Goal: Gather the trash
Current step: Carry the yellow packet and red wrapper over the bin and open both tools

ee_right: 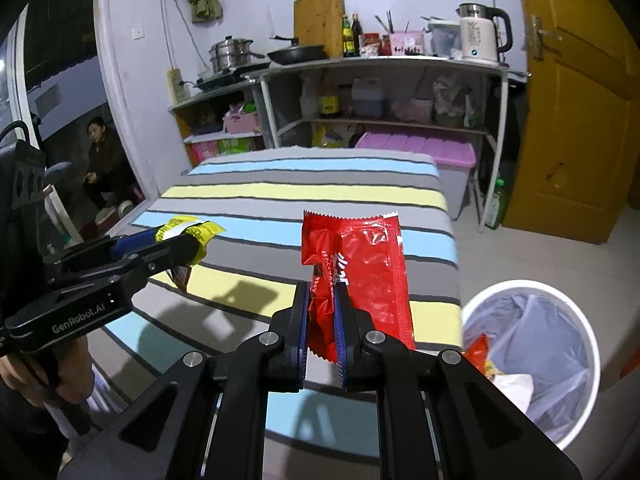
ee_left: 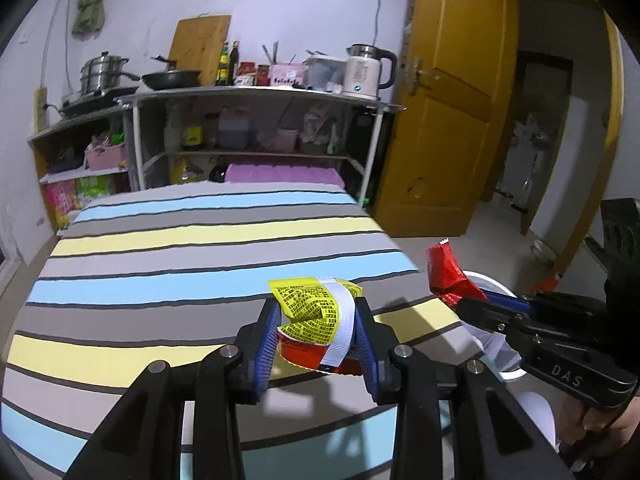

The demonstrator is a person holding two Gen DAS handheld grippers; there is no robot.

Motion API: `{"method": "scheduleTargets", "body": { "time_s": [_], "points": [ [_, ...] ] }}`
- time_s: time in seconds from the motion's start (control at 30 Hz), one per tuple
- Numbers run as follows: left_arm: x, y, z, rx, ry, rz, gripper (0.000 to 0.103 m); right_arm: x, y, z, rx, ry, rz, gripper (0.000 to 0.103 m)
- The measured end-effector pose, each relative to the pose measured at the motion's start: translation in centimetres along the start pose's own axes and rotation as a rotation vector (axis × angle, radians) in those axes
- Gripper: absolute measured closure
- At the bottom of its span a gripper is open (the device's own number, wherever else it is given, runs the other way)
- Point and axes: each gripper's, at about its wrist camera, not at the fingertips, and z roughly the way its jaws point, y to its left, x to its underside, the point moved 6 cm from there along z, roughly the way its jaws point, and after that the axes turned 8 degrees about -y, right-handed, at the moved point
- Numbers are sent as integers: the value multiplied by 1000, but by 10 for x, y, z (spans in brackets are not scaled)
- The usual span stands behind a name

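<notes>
- A small room: a bed [ee_left: 200, 264] under a sheet striped grey, blue and yellow fills the middle, kitchen shelving [ee_right: 380, 92] stands against the far wall, and a yellow door [ee_left: 448, 120] hangs open on the right.
- Nearest, the left tongs [ee_left: 316, 320] are closed on a crumpled yellow wrapper [ee_left: 316, 308] with a white band and a red underside, held clear above the sheet.
- The right tongs [ee_right: 322, 320] are pinched narrow on the lower left part of a red snack wrapper [ee_right: 360, 272], which stands upright above the bed's near right corner.
- Both wrappers look thin, light and crinkly: they should crush easily, weigh almost nothing, and may slide on glossy film, so a grip on a bunched fold, as here, seems safer than one on a flat edge.
- Just right of the bed's corner, on the floor, sits a white trash bin [ee_right: 576, 420] lined with a clear bag, with some rubbish already inside; its mouth is wide and open from above.
- The floor between bed and door looks free, so the right tongs likely have room to swing over the bin; the left tongs must cross the bed edge and pass the right ones to reach it.
- Farther back, a pink-lidded storage box [ee_right: 424, 148] sits beyond the foot of the bed, with a kettle [ee_right: 480, 32], a pan [ee_right: 296, 54] and a steamer pot [ee_right: 232, 52] on the shelf tops.
</notes>
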Motion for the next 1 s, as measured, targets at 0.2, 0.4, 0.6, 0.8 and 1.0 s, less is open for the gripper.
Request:
{"method": "scheduleTargets", "body": {
  "time_s": [0.2,0.4,0.6,0.8,1.0],
  "points": [
    [-3,-26,-10,33,-19,21,67,-1,-11,-25,21,-33,4,91],
    [-6,-44,-16,56,-32,38,67,0,-17,-42,41,-54,10,91],
    [-8,-61,-17,82,-37,58,67,0,-24,-52,57,-69,16,91],
    [-10,-84,-10,115,-34,82,67,2,-41,-60,79,-77,37,91],
    [-9,-109,5,154,-23,100,67,7,-65,-67,121,-81,69,91]
  ]
}}
